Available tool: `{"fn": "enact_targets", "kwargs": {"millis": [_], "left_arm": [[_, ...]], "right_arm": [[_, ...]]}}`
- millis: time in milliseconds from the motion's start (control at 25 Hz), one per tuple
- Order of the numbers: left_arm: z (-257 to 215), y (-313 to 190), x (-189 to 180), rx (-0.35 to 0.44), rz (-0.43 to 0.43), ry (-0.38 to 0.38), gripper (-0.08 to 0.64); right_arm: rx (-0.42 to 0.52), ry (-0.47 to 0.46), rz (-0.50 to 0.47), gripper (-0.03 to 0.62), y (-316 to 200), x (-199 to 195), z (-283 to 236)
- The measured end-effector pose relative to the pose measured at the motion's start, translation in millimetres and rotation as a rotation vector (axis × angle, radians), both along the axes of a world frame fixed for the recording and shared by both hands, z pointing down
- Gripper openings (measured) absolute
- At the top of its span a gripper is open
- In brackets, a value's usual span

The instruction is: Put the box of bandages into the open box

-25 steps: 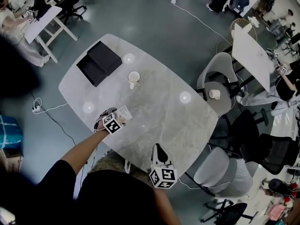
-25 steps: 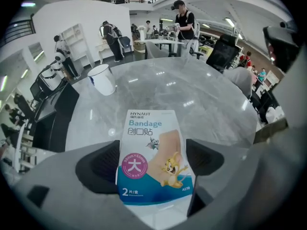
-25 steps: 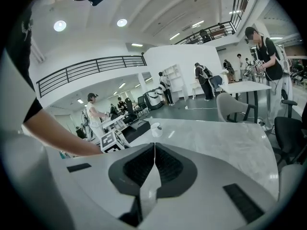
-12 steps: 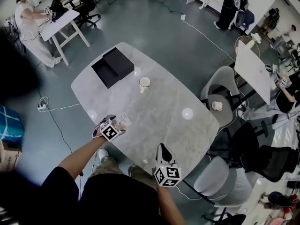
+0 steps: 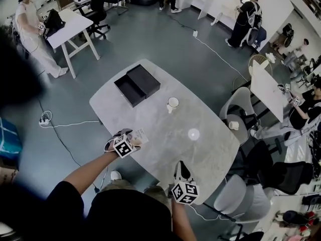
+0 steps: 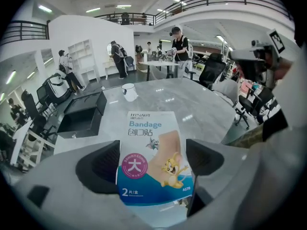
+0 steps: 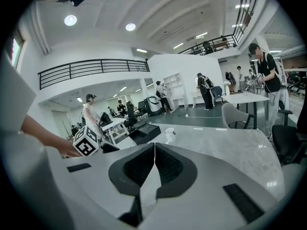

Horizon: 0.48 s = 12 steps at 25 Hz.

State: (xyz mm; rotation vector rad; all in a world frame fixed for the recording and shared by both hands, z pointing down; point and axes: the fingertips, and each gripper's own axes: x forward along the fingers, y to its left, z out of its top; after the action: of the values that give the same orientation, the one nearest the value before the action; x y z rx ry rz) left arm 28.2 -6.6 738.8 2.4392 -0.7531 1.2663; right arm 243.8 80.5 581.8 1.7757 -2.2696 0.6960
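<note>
Grey marbled stone makes up the top of the table [image 5: 205, 152], and the black open box [image 5: 128, 91] is set on it near the far end. A second black piece, seemingly its lid [image 5: 146, 78], is seen lying right against the open box on the side away from the person. A white cup [image 5: 172, 103] is stood just to the right of the open box, apart from it.

The box of bandages [image 6: 152, 152] is held well apart from the open box, on the person's side of it, at the near left edge of the table. It is clamped between the two jaws of the left gripper [image 5: 133, 135], which are closed only as far as the carton's width, one pad pressed on each long side. Its printed face is turned up, with the word "Bandage" and a cartoon cat and mouse shown on it, and its free end is pointed toward the open box. Whether the carton is resting on the table or raised off it cannot be told.

The right gripper [image 7: 153, 163] is held farther still from the open box, past the cup, at the near edge of the table. Its jaws are pressed fully together, and nothing is caught between them.
</note>
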Motion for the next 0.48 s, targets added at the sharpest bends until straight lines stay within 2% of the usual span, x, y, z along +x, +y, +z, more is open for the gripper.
{"fn": "enact_targets", "kwargs": {"millis": [280, 480], "left_arm": [[-17, -2, -85, 0.052, 0.027, 0.051, 0.446], [-30, 5, -140, 0.051, -0.023, 0.089, 0.446]], "right_arm": [[-0.008, 0.062, -0.061, 0.014, -9, -114, 10], [-0.017, 0.078, -0.138, 0.014, -23, -178, 8]]}}
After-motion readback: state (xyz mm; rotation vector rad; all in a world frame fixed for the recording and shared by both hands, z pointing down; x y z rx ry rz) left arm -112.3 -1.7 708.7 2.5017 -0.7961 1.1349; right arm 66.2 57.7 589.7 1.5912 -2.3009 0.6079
